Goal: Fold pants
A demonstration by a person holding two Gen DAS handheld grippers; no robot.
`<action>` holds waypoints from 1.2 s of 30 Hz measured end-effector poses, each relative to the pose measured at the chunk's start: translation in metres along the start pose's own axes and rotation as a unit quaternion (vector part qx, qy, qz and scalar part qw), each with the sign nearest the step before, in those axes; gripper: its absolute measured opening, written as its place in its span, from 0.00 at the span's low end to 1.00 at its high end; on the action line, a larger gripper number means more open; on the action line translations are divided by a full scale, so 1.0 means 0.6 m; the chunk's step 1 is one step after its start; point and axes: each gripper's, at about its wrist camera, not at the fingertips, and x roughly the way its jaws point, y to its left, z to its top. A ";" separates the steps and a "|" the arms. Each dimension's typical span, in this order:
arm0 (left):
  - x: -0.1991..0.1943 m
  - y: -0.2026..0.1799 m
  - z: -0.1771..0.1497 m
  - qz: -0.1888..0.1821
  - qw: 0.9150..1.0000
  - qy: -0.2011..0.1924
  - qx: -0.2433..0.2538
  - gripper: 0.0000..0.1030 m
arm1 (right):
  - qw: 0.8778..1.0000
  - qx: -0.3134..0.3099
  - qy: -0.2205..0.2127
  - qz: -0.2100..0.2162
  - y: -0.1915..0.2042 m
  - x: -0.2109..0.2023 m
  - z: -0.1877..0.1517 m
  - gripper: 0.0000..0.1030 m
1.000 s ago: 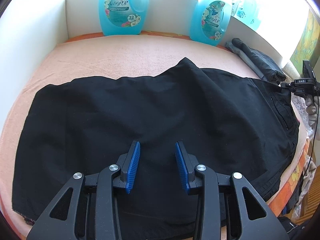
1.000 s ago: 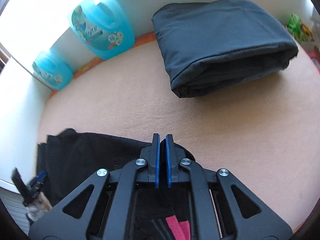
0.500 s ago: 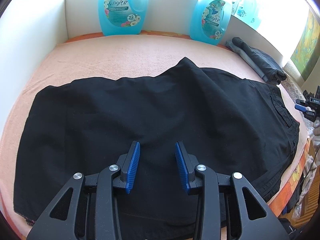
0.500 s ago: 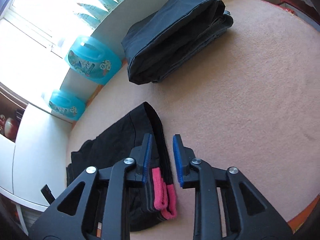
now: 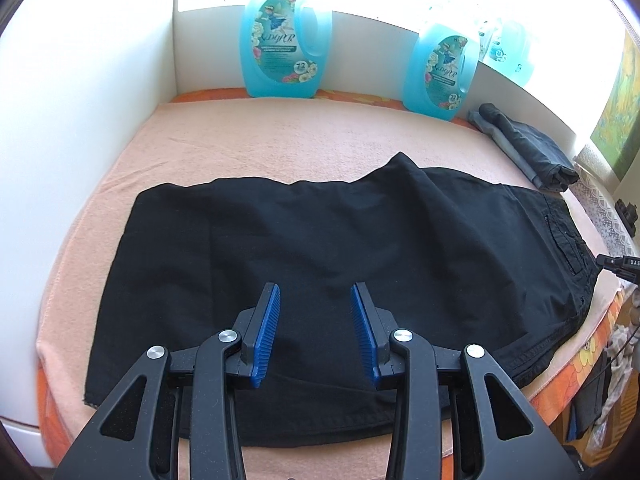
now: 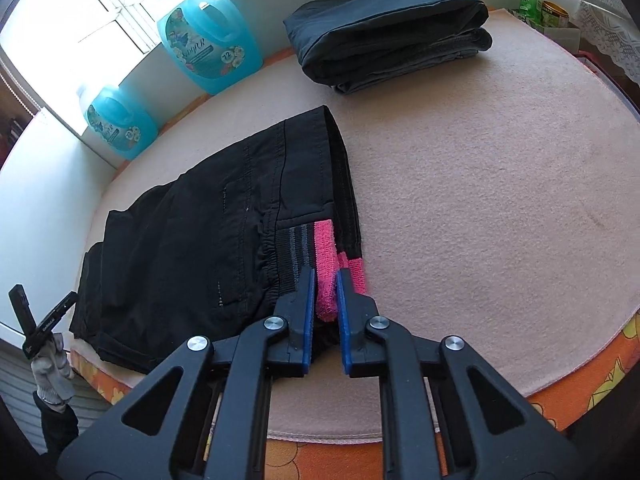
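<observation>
Black pants (image 5: 340,240) lie flat across a peach towel (image 5: 280,140), legs to the left, waist to the right. My left gripper (image 5: 315,286) hovers open over the near edge of the legs, with nothing between its blue pads. In the right wrist view the waist end of the pants (image 6: 200,220) shows a pink inner waistband (image 6: 325,252) at its near corner. My right gripper (image 6: 324,270) is closing, and its pads pinch that pink band. The right gripper's body pokes in at the right edge of the left wrist view.
Blue detergent bottles (image 5: 284,44) (image 5: 440,72) stand along the white back wall. A folded stack of dark pants (image 6: 392,32) lies at the back right. The towel's orange-patterned front edge (image 6: 580,396) is close. A gloved hand (image 6: 52,364) holds the left gripper at the left.
The right gripper moved along to the waist's near corner, opened, then closed around the pink waistband. The left gripper pulled back and up a little, still open.
</observation>
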 end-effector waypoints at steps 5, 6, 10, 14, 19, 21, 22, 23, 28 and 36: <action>-0.005 0.030 -0.004 0.009 1.000 -0.002 -0.024 0.34 | 0.999 -0.024 0.013 -0.035 0.006 0.010 -0.011 0.12; -0.005 0.033 -0.005 0.009 1.000 -0.001 -0.027 0.34 | 0.999 -0.028 0.013 -0.040 0.007 0.011 -0.009 0.18; -0.006 0.045 -0.010 0.023 0.999 0.000 -0.027 0.36 | 0.997 -0.041 -0.001 -0.061 0.008 0.018 -0.004 0.67; -0.019 0.084 -0.009 0.054 0.997 -0.016 -0.051 0.36 | 0.998 -0.025 0.017 -0.047 0.001 0.043 -0.007 0.67; -0.049 0.139 -0.010 0.084 0.993 -0.030 -0.083 0.36 | 1.000 -0.025 0.013 -0.004 0.017 0.056 -0.016 0.69; -0.058 0.155 -0.014 0.089 0.991 -0.035 -0.094 0.36 | 0.999 -0.041 0.008 -0.021 0.033 0.060 -0.021 0.68; -0.060 0.162 -0.016 0.090 0.990 -0.036 -0.098 0.36 | 0.999 -0.047 0.003 -0.027 0.037 0.060 -0.023 0.62; -0.060 0.166 -0.018 0.090 0.990 -0.034 -0.100 0.36 | 0.998 -0.048 -0.003 -0.028 0.037 0.058 -0.023 0.56; -0.032 0.165 -0.036 0.089 0.992 -0.007 -0.092 0.36 | 0.999 -0.034 -0.028 -0.001 0.036 0.033 -0.017 0.28; -0.004 0.162 -0.051 0.092 0.992 0.005 -0.087 0.36 | 0.997 -0.049 -0.053 -0.019 0.069 0.008 -0.010 0.22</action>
